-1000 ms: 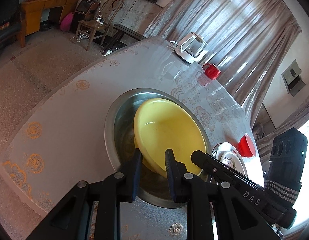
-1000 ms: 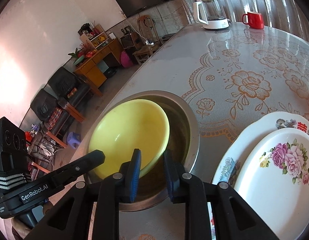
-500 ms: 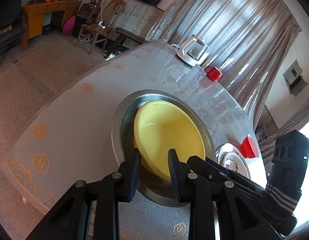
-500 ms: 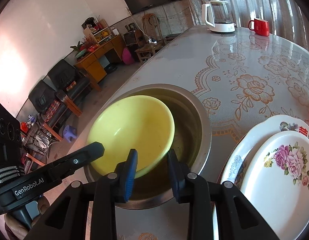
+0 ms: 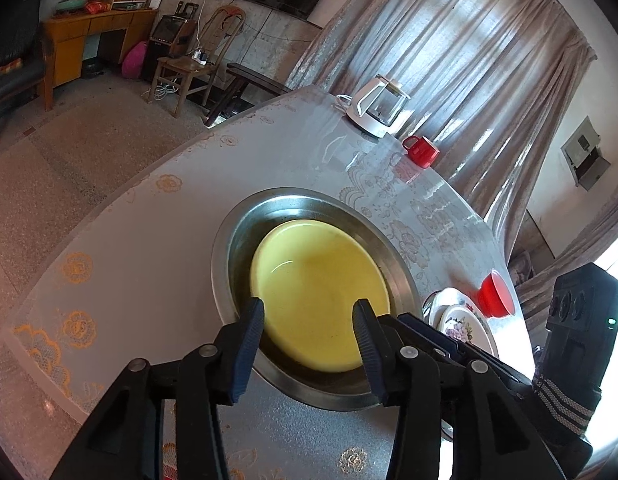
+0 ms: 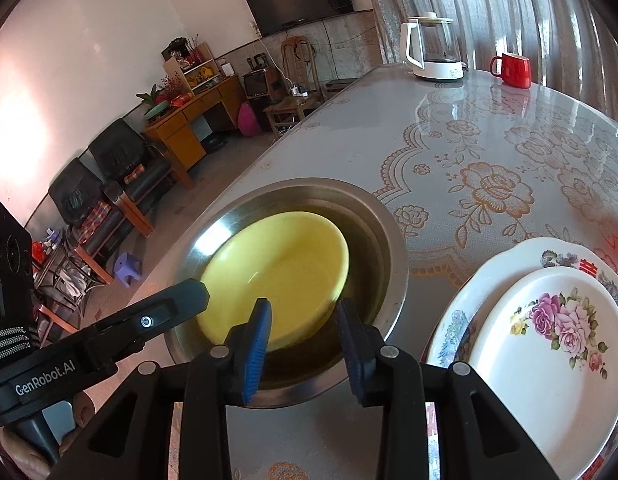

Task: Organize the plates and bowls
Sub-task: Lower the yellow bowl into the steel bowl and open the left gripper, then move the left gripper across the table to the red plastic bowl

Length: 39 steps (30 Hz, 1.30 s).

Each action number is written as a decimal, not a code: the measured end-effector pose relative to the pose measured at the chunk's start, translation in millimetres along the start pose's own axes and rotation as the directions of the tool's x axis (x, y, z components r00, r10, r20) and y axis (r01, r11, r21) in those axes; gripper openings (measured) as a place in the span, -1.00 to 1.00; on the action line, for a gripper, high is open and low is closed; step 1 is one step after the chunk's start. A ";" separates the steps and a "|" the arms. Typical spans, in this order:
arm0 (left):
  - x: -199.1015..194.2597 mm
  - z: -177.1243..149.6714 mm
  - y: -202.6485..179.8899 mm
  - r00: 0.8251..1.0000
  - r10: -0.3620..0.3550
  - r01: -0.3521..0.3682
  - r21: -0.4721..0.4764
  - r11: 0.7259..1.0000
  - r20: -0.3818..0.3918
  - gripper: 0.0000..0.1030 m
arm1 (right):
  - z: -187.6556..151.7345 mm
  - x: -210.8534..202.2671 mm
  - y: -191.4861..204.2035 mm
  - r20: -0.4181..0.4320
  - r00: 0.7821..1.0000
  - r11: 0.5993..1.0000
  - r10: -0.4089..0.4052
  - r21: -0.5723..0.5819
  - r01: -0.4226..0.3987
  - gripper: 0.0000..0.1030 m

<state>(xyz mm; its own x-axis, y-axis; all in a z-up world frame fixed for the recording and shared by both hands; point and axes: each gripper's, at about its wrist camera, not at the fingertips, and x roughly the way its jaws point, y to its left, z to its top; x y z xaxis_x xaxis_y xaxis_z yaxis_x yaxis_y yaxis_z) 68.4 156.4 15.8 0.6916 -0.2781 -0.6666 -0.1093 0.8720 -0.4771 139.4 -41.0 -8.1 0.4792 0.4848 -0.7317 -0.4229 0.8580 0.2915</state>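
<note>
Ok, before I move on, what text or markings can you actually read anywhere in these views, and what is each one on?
"GenRobot.AI": white lettering on the body of the left hand-held gripper, seen from the right wrist view.
A red double character on the rim of the large floral plate: too small to read with confidence.
Red marks at the plate's lower edge: cut off, unreadable.
No other readable text; the kettle and red mug show none.

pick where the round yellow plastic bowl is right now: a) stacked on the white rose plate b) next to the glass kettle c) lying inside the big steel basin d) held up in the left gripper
c, the round yellow plastic bowl lies inside the big steel basin, and both the left gripper and the right gripper stand open above it, gripping nothing.
</note>
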 end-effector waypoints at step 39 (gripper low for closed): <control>-14.0 -8.9 -19.0 0.988 0.137 -0.145 0.112 0.983 0.076 0.07 | -6.2 -21.9 -11.2 0.048 0.999 0.999 0.020 0.040 -0.022 -0.28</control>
<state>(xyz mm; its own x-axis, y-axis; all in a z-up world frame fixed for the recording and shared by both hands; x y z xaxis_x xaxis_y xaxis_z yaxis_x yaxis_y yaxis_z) 54.4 140.1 29.1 0.7220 -0.1246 -0.6806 -0.1281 0.9425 -0.3085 128.9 -62.3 0.8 0.5070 0.5099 -0.6950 -0.4024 0.8530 0.3323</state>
